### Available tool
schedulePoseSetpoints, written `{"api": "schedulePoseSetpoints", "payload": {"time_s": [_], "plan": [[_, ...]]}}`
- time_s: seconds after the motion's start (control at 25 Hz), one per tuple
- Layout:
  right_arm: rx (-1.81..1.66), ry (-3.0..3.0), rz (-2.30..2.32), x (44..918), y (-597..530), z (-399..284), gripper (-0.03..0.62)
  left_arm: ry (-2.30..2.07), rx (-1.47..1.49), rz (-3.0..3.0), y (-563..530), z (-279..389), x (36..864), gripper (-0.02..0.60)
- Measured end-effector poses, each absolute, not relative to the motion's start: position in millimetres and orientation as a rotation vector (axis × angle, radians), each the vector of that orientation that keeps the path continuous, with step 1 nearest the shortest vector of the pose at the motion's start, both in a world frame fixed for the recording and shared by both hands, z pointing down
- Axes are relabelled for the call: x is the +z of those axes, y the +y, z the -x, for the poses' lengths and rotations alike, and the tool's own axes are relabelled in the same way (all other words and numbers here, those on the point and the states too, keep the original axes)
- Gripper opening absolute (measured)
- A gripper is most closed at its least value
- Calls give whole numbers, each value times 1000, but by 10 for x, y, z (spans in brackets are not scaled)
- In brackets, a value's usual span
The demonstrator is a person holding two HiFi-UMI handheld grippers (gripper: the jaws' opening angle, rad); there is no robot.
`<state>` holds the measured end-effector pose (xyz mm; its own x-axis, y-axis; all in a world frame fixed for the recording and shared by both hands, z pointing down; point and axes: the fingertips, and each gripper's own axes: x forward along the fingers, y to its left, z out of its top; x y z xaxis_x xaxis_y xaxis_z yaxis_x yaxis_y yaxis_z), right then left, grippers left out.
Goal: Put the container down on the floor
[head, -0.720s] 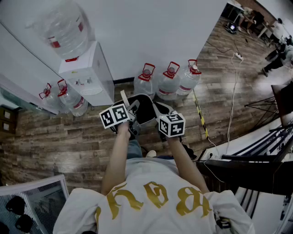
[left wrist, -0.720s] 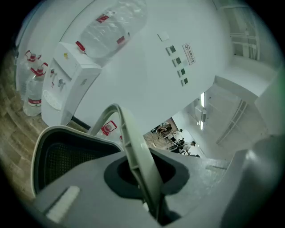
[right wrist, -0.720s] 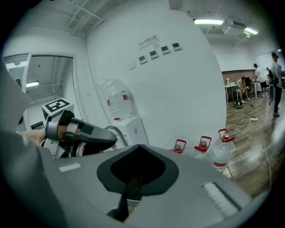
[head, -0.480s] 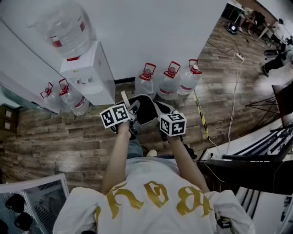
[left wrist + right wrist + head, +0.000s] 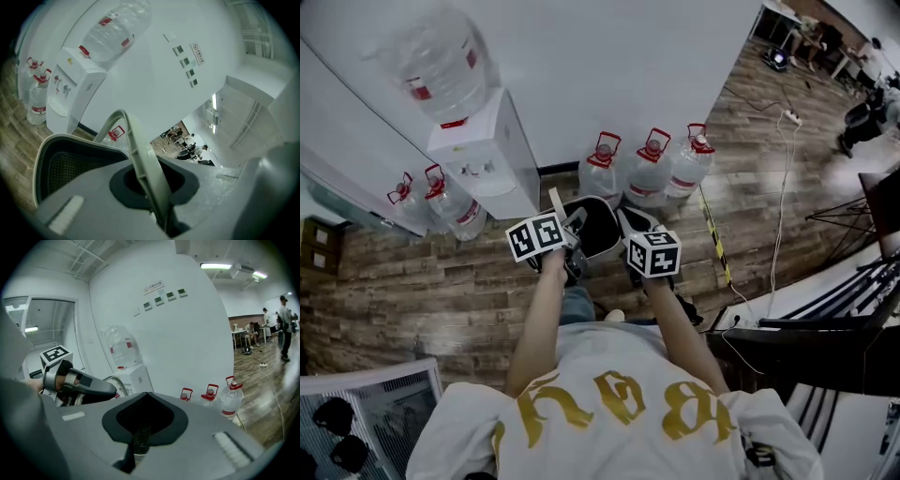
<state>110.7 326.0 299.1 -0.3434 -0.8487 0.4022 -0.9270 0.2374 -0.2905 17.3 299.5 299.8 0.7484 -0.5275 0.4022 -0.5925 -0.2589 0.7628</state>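
**Water dispenser**: stands against the wall, at 10 o'clock from the load.

**Left claw**: closed on the container's pale handle, which rises out of the jaws toward 12 o'clock.

**Container**: held between the two claws at 12 o'clock from the person's chest, dark interior facing up. Judged clear of the floor, because both gripper views look across at the dispenser body rather than up at it.

**Right claw**: closed on a strip of the container's mesh wall.

**Three bottles**: stand along the wall at 1 o'clock, just beyond the container.

**Change over the last moment:** negligible. The marker cubes and the container sit where they sat, and only the head camera has drifted slightly.

**Finding:** the lowering has not visibly begun and both grips remain in place. The floor directly under the container is hidden by it. The descent should stay short of the bottles, with neither claw released until the base is down.
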Motion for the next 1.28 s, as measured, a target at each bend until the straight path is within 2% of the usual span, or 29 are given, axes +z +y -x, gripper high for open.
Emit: {"api": "schedulePoseSetpoints", "payload": {"time_s": [0.6,0.96,1.28], "plan": [[800,-2314,-1651,3329,2850,-1070,26,-891,96,-1871,2585,25,3294,25],[892,-2214,-1607,3760,1562,-826,26,-866,170,-1780,1368,353,3857,20],[916,-2142,-1647,3877,715,-684,26,-812,226,-1819,441,463,4010,18]]}}
